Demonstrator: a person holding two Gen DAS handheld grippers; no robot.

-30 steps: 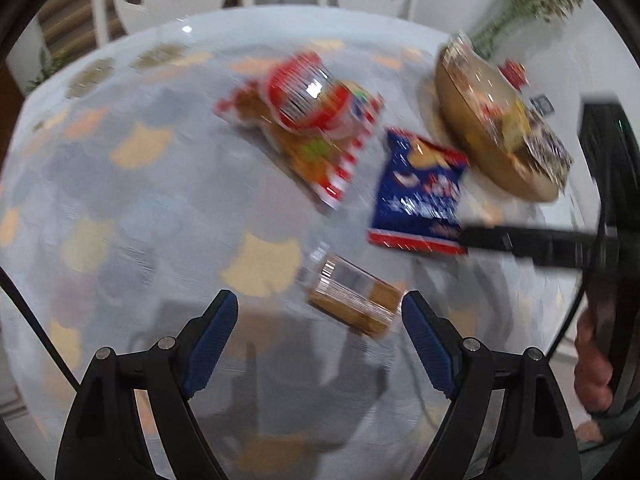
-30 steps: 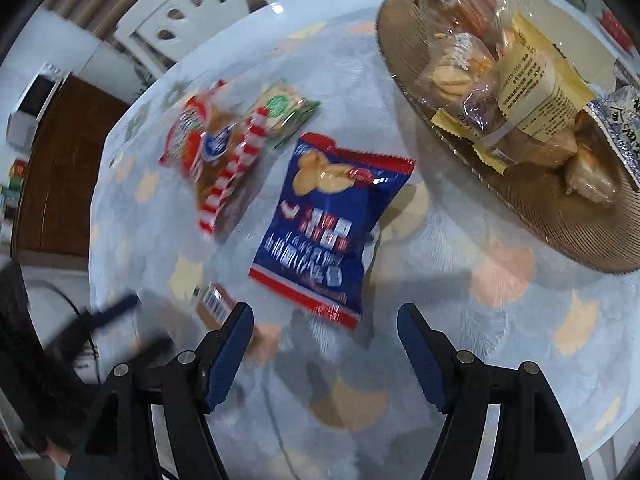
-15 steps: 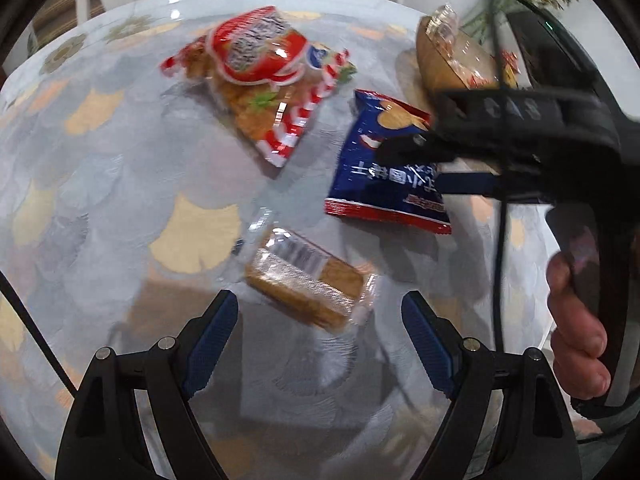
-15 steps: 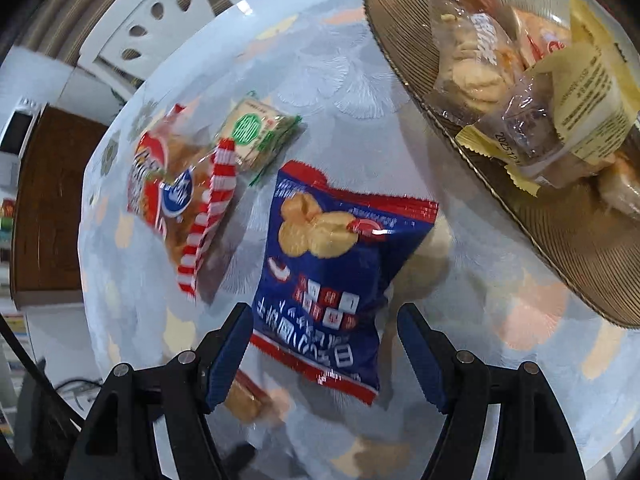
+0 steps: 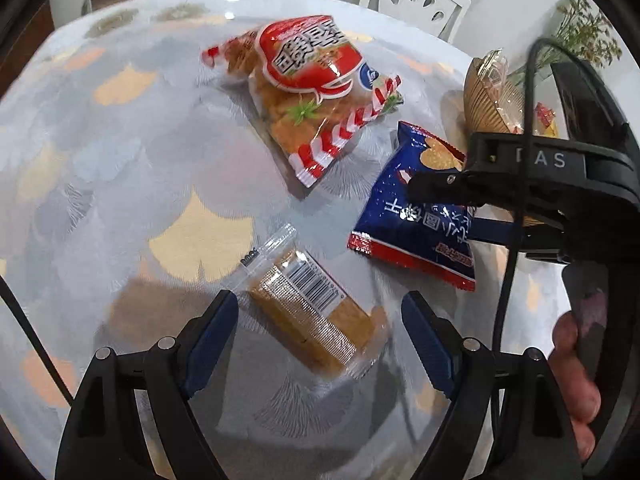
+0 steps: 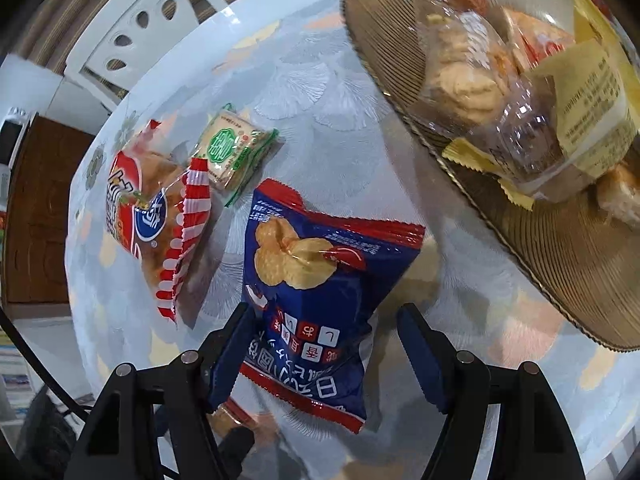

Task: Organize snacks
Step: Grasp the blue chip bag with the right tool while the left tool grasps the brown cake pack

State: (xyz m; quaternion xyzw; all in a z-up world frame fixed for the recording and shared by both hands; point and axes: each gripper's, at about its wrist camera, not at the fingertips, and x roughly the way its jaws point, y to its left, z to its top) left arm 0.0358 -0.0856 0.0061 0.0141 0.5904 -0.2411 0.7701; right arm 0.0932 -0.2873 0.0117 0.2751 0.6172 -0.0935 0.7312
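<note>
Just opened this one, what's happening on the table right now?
A person is sorting snacks with a handheld gripper in each hand. The left gripper is open around a clear-wrapped brown bar, and the right gripper is open around the blue cracker bag; neither is gripped yet. A red-striped bag and a small green packet lie loose on the tablecloth. Several packets already sit in the woven tray.

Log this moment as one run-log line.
left gripper: open over wafer pack | right gripper: open over blue bag | tray: holds snacks
</note>
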